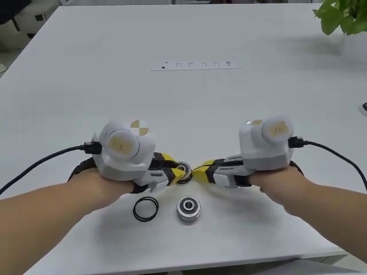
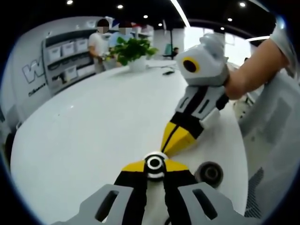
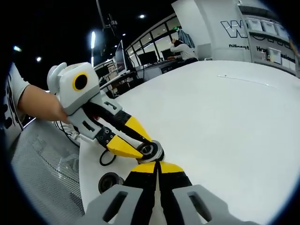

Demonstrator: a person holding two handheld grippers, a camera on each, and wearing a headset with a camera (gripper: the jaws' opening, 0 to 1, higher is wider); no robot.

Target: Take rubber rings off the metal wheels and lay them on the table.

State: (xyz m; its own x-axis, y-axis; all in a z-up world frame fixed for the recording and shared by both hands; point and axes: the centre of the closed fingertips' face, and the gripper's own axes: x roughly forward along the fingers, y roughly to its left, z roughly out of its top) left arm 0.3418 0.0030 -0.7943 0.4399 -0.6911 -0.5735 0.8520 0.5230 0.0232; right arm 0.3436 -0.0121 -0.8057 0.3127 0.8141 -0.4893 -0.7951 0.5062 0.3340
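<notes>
My left gripper [image 1: 174, 171] pinches a metal wheel [image 1: 183, 171] just above the table [image 1: 229, 103], its bore face turned up toward my headset. My right gripper [image 1: 198, 171], jaws pressed together, points at its rim. Nearer me, a loose rubber ring [image 1: 145, 208] and a second wheel [image 1: 188, 208] lie flat, bore up.

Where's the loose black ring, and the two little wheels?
loose rubber ring [image 1: 145, 219], head view, its near band.
metal wheel on table [image 1: 188, 208], head view, its hub.
held metal wheel [image 2: 155, 163], left gripper view, its face.
</notes>
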